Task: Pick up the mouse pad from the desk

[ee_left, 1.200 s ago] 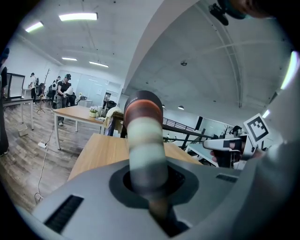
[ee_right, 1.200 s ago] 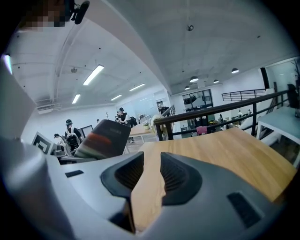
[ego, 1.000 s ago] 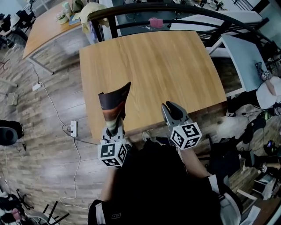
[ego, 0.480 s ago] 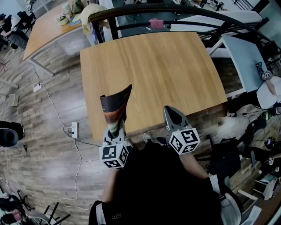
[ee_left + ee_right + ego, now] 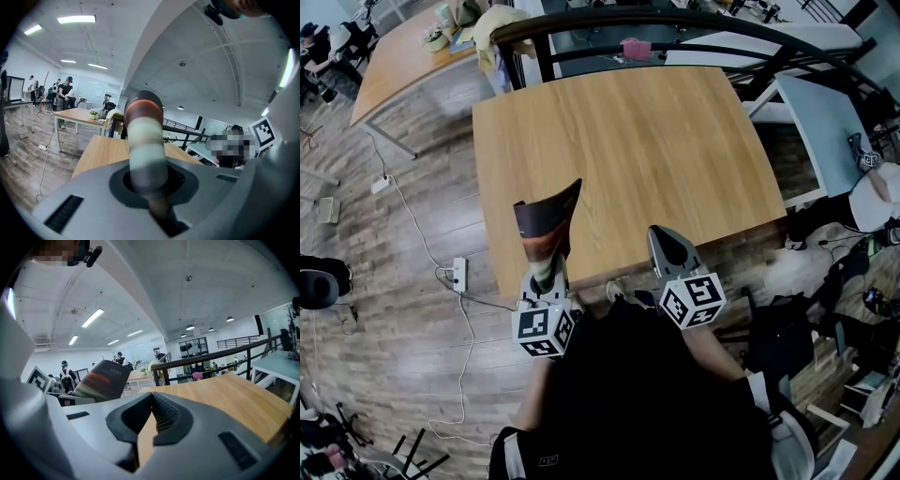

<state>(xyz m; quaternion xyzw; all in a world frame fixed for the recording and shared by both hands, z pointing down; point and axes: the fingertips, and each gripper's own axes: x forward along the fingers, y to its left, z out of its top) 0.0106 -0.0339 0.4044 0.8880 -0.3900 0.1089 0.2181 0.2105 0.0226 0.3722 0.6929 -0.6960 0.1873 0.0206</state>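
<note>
The left hand-held gripper (image 5: 544,274) grasps the mouse pad (image 5: 547,221), which stands curled and upright, clear above the near edge of the desk (image 5: 628,141). The right hand-held gripper (image 5: 664,240) is clenched on nothing over that same edge.

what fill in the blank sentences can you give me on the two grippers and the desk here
1. The left gripper is shut on the ____.
2. The right gripper is shut and holds ____.
3. What the left gripper holds is lifted off the wooden ____.

Missing words: mouse pad; nothing; desk
</note>
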